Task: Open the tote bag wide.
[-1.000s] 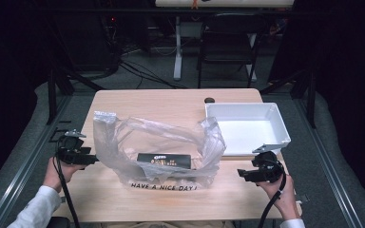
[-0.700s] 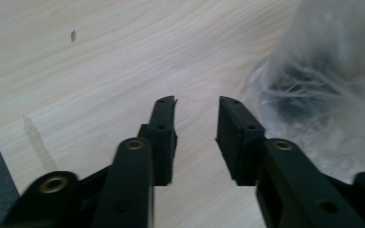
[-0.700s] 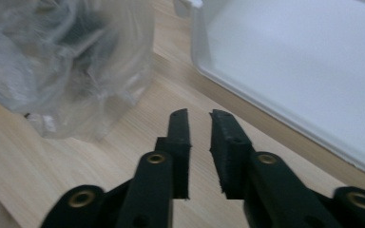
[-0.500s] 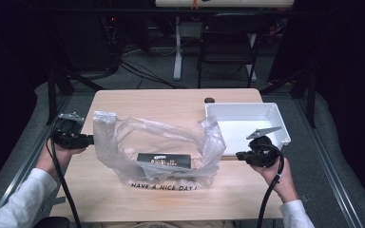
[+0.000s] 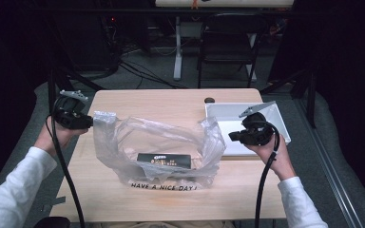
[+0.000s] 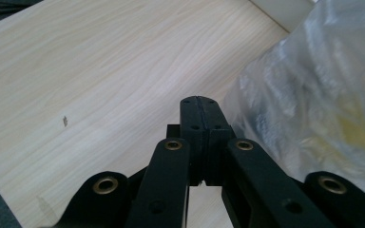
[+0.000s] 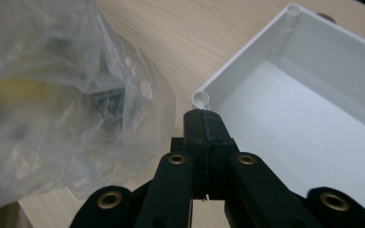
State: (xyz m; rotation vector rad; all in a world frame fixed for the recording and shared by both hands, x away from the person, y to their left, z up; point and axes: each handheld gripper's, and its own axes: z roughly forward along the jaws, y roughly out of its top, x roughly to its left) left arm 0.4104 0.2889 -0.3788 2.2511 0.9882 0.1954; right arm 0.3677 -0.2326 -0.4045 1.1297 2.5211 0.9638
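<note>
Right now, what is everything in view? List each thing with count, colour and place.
Plastic bag: one, clear, printed HAVE A NICE DAY, mid-table, mouth open.
Box: one, black, inside the bag.
Tray: one, white, right side of table.
Small round object: one, dark, far edge beside the tray.
Table: one, light wood.
Chair: one, dark, beyond the table.
Left gripper: black, jaws shut, at the bag's left edge; whether it pinches the film is unclear.
Right gripper: black, jaws shut, at the bag's right edge.
</note>
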